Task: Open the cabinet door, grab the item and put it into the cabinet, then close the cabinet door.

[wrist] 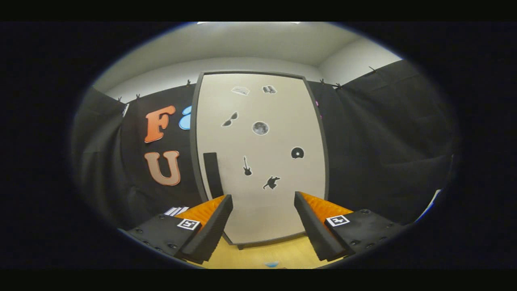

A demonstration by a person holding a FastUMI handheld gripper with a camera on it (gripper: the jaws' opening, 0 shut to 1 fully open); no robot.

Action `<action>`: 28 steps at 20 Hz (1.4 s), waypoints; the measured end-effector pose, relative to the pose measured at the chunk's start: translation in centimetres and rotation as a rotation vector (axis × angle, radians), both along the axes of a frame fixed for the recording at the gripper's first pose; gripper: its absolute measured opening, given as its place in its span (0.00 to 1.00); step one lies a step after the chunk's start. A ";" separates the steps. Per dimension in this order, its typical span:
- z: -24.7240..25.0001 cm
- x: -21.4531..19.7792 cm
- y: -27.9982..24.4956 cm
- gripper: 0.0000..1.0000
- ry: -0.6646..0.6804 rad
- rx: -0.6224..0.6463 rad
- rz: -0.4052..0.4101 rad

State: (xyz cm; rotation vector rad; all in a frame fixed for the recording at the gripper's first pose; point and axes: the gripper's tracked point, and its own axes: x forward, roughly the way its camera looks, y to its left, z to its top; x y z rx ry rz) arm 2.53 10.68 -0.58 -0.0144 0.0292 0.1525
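— Cabinet point(258, 157) first, from the gripper view: which way does it stand?

— Upright, its long axis running top to bottom, and its pale door point(278, 137) squarely faces the fingers. The door is shut, flush inside a dark frame, and the whole thing sits on a yellowish wooden surface point(258, 254), just beyond the fingertips.

— One door or two?

— One. On it I count seven small dark stickers: two near the top, a sunglasses shape, a round moon-like disc, a record-like disc, a guitar point(246, 166) and an animal shape point(272, 182). There is also one dark vertical handle point(213, 173), a tall narrow bar set near the door's left side, its long axis upright like the cabinet's.

— And the gripper point(263, 218)?

— Its two fingers are spread wide apart with nothing between them but the lower part of the door seen past them. Neither finger touches the cabinet; the jaws are released and empty. The handle stands just above and beyond the left fingertip point(224, 210).

— Anything else around?

— Black cloth hangs on both sides of the cabinet. A small blue scrap point(271, 264) lies on the wooden surface between the fingers, too cut off to identify. A few pale strips point(176, 210) show by the left finger; I cannot tell what they are.
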 end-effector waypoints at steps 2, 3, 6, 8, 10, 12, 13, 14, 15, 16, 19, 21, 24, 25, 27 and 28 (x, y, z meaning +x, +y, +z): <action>-0.5 0.8 1.6 0.98 0.008 -0.015 0.022; -0.8 1.2 2.2 0.98 0.012 -0.022 0.029; -1.2 2.7 4.6 0.98 0.029 -0.024 0.064; -1.1 3.6 6.1 0.98 0.036 -0.021 0.086; -1.2 4.6 7.3 0.98 0.037 -0.033 0.103; -1.4 5.7 8.5 0.98 0.045 -0.052 0.117; -1.5 6.2 9.1 0.98 0.049 -0.057 0.125; -1.6 6.7 9.6 0.98 0.056 -0.064 0.131; -1.7 7.4 10.0 0.98 0.058 -0.070 0.132; -1.8 8.1 10.2 0.98 0.059 -0.079 0.127; -2.4 10.4 10.0 0.96 0.074 -0.117 0.093; -3.3 11.7 9.9 0.96 0.103 -0.135 0.078; -3.7 12.6 10.4 0.86 0.118 -0.133 0.088; -3.8 12.8 10.6 0.80 0.121 -0.139 0.093; -3.8 12.8 10.8 0.70 0.123 -0.149 0.100; -4.0 12.7 10.8 0.66 0.121 -0.157 0.097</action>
